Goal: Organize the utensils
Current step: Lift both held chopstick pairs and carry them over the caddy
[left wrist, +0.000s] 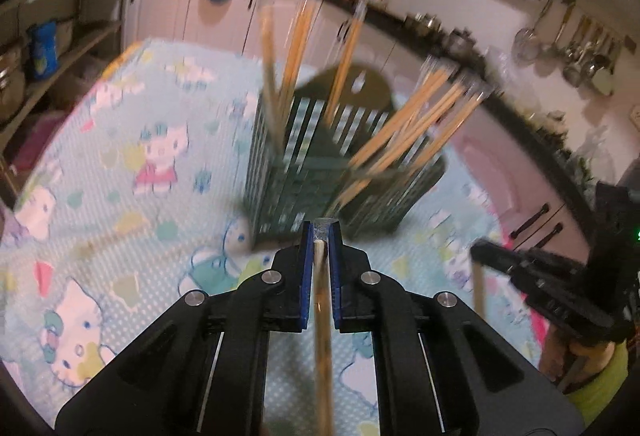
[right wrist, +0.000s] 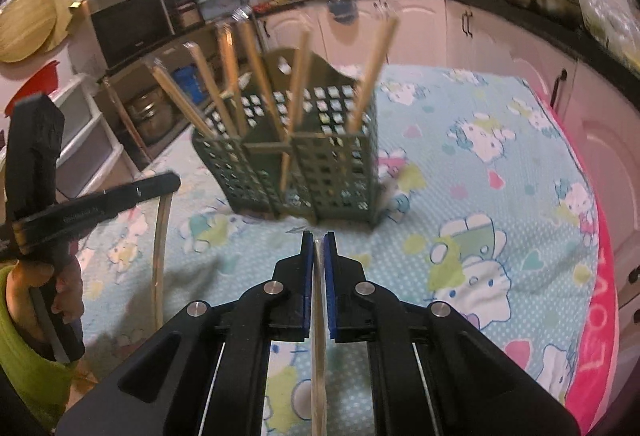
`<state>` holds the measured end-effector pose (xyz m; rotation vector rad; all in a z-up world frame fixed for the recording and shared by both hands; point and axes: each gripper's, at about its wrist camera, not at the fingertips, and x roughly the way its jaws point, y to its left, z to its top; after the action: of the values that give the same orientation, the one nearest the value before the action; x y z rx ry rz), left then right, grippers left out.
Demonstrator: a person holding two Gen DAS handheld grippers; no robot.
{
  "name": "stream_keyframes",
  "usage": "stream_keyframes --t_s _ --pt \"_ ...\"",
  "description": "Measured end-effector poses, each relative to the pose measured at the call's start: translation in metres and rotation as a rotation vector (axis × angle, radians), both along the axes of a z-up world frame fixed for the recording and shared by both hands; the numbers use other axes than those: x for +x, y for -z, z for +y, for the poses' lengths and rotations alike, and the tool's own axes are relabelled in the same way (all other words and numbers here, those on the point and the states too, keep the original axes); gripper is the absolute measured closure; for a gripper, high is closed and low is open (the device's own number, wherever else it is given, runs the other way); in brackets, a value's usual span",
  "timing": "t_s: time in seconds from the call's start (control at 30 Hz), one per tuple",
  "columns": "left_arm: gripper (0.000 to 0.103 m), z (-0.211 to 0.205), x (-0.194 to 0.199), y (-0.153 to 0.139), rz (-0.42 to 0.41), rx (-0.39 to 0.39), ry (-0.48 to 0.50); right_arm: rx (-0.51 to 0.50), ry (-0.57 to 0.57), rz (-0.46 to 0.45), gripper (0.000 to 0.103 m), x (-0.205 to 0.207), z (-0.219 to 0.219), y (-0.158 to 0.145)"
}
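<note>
The left gripper (left wrist: 320,236) is clamped on one chopstick (left wrist: 322,316), and the right gripper (right wrist: 319,242) is clamped on another (right wrist: 319,316), both just in front of the green holder (right wrist: 320,172). The holder stands on the patterned cloth (right wrist: 500,164) with more chopsticks (left wrist: 412,116) leaning out of its compartments.

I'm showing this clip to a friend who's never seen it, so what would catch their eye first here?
Probably the green slotted holder standing mid-table, wooden chopsticks fanning out of its top. Next, each gripper is shut on a single chopstick: the left gripper and the right gripper, both just short of the holder. Under everything lies a bright cartoon-cat cloth.
</note>
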<state>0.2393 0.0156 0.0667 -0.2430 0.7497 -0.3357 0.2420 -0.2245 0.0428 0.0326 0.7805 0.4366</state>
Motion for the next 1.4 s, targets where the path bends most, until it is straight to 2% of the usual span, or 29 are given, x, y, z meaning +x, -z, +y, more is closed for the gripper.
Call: stream_keyframes --t_s 0.23,0.67,1.17,1.4 --pt "0.1 -0.005 -0.007 -0.048 -0.142 0.01 -0.014 0.019 -0.02 -0.081 0.097 -0.012 0.008 -0.033" --pt "0.1 -0.011 -0.001 -0.104 -0.276 -0.018 -0.011 0.065 -0.025 -0.221 0.097 -0.017 0.01 -0.088" --pt "0.1 -0.029 0.024 -0.141 -0.379 -0.046 -0.035 0.121 0.018 -0.379 0.097 0.003 0.005 -0.153" --pt "0.1 -0.041 0.039 -0.15 -0.417 -0.024 -0.044 0.138 0.05 -0.427 0.097 0.021 -0.001 -0.172"
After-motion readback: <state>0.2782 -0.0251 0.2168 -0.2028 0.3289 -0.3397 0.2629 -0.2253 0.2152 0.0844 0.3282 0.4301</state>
